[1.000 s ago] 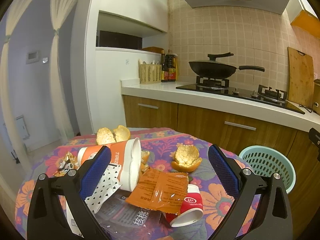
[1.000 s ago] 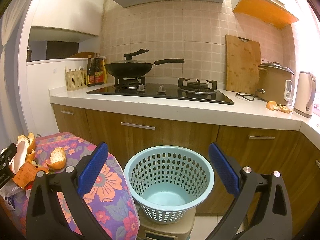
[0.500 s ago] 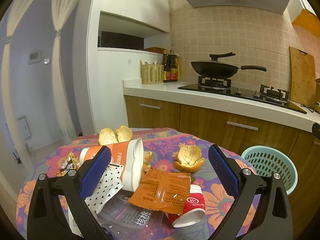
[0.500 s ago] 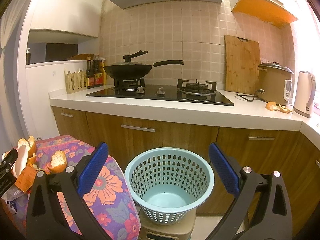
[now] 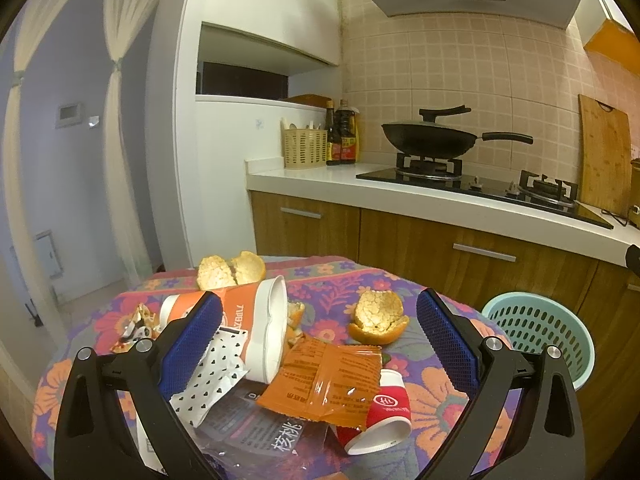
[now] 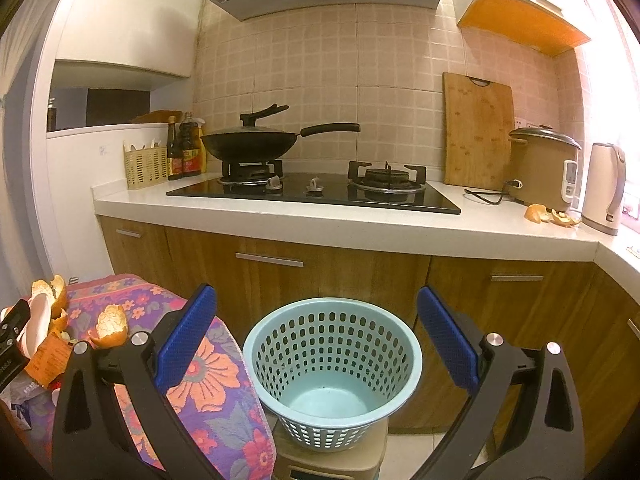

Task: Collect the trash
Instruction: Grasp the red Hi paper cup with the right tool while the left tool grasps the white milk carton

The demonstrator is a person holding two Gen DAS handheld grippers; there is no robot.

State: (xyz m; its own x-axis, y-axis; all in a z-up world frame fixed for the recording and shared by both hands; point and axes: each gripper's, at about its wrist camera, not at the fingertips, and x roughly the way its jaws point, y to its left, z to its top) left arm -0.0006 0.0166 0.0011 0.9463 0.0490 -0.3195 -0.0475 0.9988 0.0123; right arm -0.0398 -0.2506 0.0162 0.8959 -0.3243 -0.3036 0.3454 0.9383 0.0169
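Trash collection, not begun: basket (image 6: 332, 364) empty; cups, wrappers (image 5: 320, 380) and orange peels (image 5: 378, 318) all remain on worktop (image 5: 436, 396); left claw (image 5: 318, 344) and right claw (image 6: 316, 344) both agape, holding nothing.

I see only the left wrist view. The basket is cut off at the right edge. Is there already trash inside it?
Observer: No. The right wrist view looks into the basket; its bottom is bare.
Operator: What does it stand on?
Observer: On a beige box on the floor, beside the table.
Operator: Is there trash away from the table?
Observer: Yes, orange peels lie on the counter near the kettle.
Operator: And the right tongs?
Observer: The right tongs are open and hold nothing.
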